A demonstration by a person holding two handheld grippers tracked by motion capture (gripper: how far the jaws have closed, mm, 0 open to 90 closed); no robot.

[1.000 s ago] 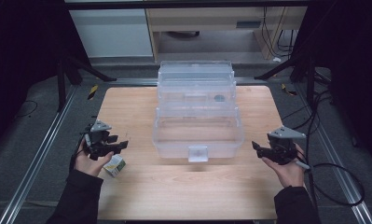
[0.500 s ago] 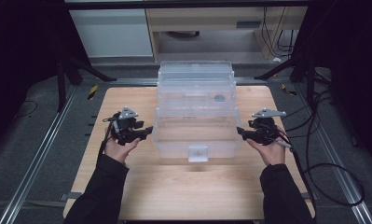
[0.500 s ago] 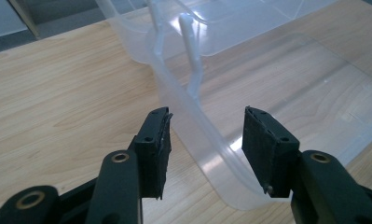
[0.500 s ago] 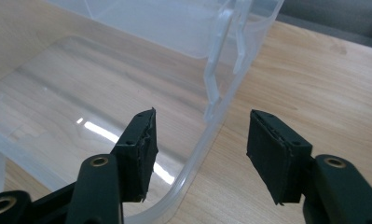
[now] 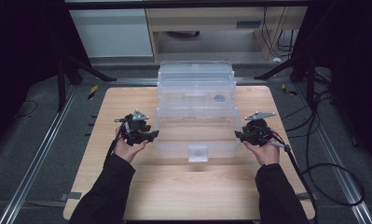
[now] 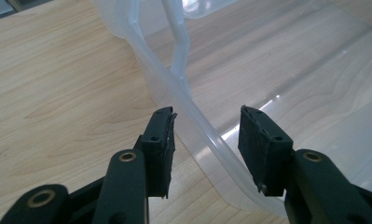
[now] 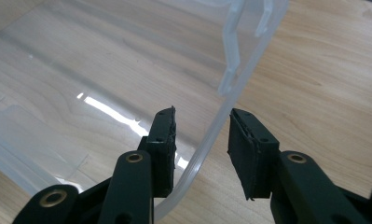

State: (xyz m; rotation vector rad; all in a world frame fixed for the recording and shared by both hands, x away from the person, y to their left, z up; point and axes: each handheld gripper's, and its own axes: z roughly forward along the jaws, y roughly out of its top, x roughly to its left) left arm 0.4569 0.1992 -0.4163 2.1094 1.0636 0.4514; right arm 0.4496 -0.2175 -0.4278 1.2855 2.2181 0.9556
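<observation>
A clear plastic storage box stands in the middle of the wooden worktop, its stepped tiers rising toward the far edge. Because the plastic is see-through, the walls are hard to trace against the wood grain behind them; a small dark round spot shows inside the upper tier, too small to identify, and a pale square latch sits on the near wall.

The left gripper is at the box's left end, held in the person's left hand. In the left gripper view its fingers stand apart with the box's rim running between them; they have just been closing, yet gaps remain on both sides and the pads do not press on the plastic.

The right gripper is at the box's right end, in the right hand. In the right gripper view its fingers also straddle the rim; they too have just been closing, and the rim passes close to the left pad, though whether it touches cannot be told.

Both gripper views cut off the box beyond the nearest stretch of rim, and from the high view the fingertips are too small to judge. Dark sleeves cover the forearms.
</observation>
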